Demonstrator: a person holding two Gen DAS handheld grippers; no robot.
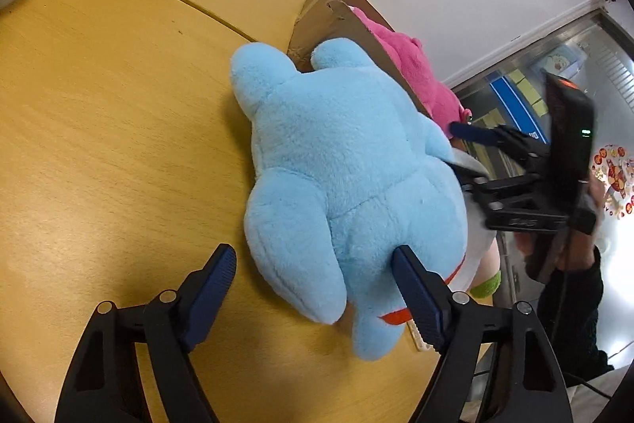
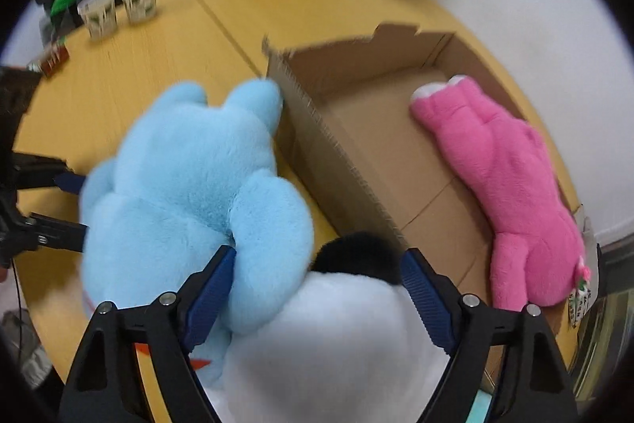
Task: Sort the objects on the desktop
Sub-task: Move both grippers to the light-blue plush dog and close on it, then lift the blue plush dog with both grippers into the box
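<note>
Both tongs gape wide: left tongs (image 1: 313, 260) straddle blue plush (image 1: 337, 161), right tongs (image 2: 317, 264) seemingly brush it.

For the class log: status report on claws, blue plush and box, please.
Both claws open, left claw and right claw straddling the blue plush. Plush outside box. Pink plush inside.

Both tongs (image 1: 313, 264) (image 2: 317, 268) agape, angled downward.
</note>
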